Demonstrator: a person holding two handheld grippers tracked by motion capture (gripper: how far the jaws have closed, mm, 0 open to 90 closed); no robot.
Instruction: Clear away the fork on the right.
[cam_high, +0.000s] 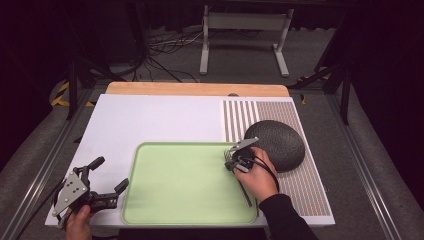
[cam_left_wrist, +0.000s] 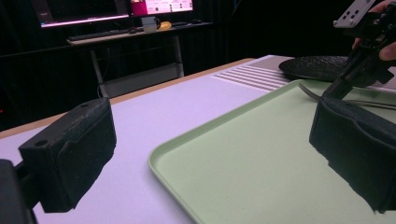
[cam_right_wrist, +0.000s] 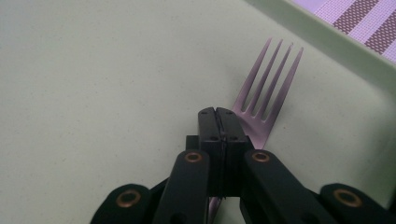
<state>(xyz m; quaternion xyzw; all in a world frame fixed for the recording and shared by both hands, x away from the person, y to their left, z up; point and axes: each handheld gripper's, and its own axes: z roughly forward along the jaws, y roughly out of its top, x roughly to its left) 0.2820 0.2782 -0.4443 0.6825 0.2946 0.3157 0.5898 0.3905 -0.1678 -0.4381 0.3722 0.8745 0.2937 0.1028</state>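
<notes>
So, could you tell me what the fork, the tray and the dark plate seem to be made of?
Fork: apparently polished metal, judging by the smooth sheen on its tines. Tray: probably matte plastic or melamine, pale green, faintly speckled, with a rolled rim. Plate: dark grey and finely textured, possibly stoneware or melamine; the look leaves it open.

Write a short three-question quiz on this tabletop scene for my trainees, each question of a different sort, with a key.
1. True or false: the right tongs are shut on the fork.
2. Which way do the fork's tines point: A toward the tray's far right corner, B toward the person?
3. What dark round thing lies on the striped mat beside the tray?

Key: 1 true. 2 A. 3 a dark plate; the left tongs stand open.
</notes>
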